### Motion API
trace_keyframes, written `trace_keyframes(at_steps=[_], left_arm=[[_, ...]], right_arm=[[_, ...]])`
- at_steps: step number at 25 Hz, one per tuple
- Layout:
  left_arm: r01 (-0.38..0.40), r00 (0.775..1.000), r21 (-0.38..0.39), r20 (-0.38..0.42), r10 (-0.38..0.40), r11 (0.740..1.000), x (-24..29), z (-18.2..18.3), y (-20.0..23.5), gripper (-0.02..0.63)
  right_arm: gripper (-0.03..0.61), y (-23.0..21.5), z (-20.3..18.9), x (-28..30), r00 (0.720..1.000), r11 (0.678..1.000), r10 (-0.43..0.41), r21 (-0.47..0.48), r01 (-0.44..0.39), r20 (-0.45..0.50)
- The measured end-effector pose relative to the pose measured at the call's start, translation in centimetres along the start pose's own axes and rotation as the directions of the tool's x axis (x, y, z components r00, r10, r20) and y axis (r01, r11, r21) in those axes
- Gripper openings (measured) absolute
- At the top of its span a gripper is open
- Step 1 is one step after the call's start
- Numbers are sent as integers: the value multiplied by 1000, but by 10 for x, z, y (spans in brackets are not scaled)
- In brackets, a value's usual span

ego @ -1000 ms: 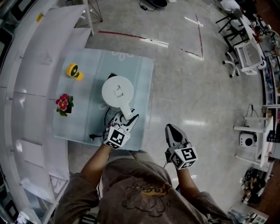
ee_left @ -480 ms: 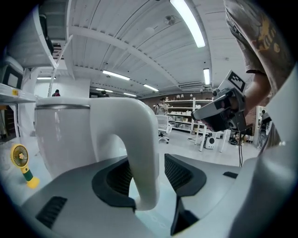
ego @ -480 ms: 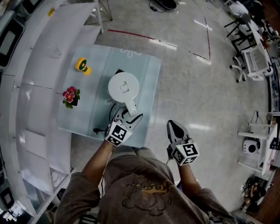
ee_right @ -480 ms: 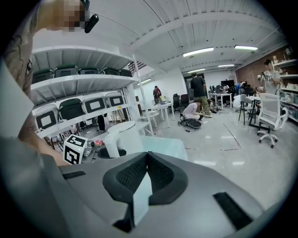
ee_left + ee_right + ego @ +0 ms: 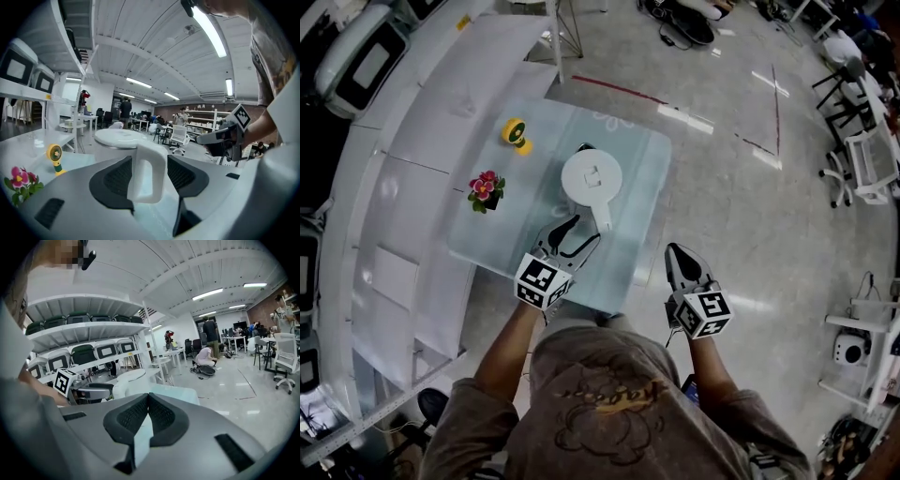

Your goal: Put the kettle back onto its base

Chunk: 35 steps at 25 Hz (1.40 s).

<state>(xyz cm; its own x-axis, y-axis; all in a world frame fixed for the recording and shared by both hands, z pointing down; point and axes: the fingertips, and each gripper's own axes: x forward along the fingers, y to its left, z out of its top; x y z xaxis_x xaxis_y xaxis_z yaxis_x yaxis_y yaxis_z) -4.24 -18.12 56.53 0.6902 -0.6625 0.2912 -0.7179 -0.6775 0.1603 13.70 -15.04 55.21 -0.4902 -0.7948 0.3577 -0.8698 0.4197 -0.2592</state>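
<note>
- The kettle (image 5: 592, 176) stands upright about mid-tabletop, its handle (image 5: 602, 217) turned to the near edge. It hides whatever is under it, so the base cannot be made out; judging by how level it sits, it seems to be seated.
- The left gripper (image 5: 579, 232) has just been opening its jaws. The handle (image 5: 149, 171) stands between them with a gap at each pad (image 5: 117, 177), so nothing is gripped, which reads as letting go after setting down.
- The left forearm reaches in over the table's (image 5: 642, 187) near edge, the gripper aimed at the kettle and tipped slightly down.
- The right gripper (image 5: 678, 258) has its jaws together on nothing. It hangs off the near right corner over the floor, seemingly idle, its forearm close to the body.
</note>
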Motion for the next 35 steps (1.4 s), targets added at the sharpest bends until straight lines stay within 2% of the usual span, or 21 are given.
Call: trace_keyframes(at_steps=[9, 15, 19, 28, 35], left_arm=[[-136, 984, -58, 111, 141, 989, -71, 70, 13, 238], [-208, 971, -79, 103, 215, 975, -103, 76, 14, 228], [-202, 965, -115, 145, 217, 973, -121, 82, 12, 145], [-237, 958, -60, 151, 243, 970, -135, 84, 26, 21], [-214, 963, -56, 156, 220, 975, -136, 85, 33, 20]], right_arm=[[2, 25, 24, -8, 998, 998, 36, -51, -34, 45], [1, 41, 38, -20, 996, 999, -2, -40, 6, 88], [2, 53, 44, -27, 994, 999, -27, -43, 31, 108], [1, 62, 38, -33, 987, 994, -94, -42, 100, 127], [0, 63, 38, -33, 981, 990, -134, -33, 140, 137]])
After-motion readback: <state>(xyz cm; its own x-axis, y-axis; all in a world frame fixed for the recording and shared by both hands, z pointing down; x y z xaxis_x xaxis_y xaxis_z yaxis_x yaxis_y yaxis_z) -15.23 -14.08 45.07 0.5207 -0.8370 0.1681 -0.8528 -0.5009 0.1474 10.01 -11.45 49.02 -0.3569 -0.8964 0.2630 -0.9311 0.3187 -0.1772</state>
